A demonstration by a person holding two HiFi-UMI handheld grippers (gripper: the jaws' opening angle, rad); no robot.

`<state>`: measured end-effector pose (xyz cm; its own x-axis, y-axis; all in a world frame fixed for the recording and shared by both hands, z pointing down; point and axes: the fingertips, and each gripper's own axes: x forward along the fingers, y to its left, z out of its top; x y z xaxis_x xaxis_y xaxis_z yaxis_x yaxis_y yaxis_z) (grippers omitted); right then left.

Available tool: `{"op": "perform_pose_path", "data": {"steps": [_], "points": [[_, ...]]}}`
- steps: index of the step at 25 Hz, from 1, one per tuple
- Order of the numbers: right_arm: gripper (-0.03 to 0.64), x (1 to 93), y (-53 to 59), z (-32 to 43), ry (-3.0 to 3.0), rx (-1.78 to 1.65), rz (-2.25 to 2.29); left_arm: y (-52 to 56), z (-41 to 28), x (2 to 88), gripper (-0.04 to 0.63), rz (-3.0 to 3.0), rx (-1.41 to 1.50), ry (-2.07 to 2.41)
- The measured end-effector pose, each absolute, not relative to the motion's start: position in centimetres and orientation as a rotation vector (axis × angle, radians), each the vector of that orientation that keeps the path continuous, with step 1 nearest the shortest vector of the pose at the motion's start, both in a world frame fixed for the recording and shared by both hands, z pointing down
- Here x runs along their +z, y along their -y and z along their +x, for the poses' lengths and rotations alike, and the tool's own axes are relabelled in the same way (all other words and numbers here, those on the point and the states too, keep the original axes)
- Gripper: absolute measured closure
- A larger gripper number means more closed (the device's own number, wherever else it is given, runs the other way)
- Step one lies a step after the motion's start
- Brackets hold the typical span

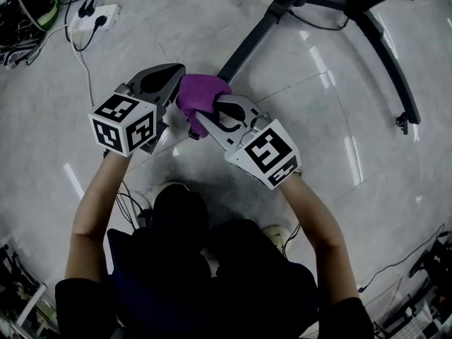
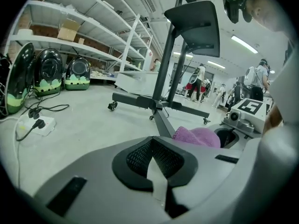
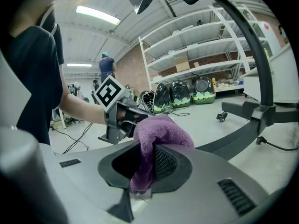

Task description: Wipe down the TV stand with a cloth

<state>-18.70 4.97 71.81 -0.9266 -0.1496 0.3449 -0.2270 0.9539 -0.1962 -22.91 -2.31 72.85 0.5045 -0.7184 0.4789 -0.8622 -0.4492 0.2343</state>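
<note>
cloth [image 3: 161, 129], purple, is pinched in the right tongs [image 3: 142, 171]: a fold bunches above the pads and the tail hangs down between them, likely so a padded face is presented for wiping. left tongs [image 2: 155, 164] are together with nothing between them, tip just beside the cloth, perhaps to steady or regrip it. both are held over the floor [image 1: 212, 20], near the tv stand [image 2: 161, 104], not on it. head view cuts the stand off above its base legs. whether the left tongs touch the cloth cannot be told.
</note>
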Motion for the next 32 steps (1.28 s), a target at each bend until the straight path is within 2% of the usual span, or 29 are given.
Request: {"op": "perform_pose_path", "data": {"steps": [32], "points": [[0.543, 72.2, 13.3, -12.4, 2.666, 0.186, 0.729, 9.3, -17.6, 71.8, 0.589, 2.419, 0.41, 1.231]]}}
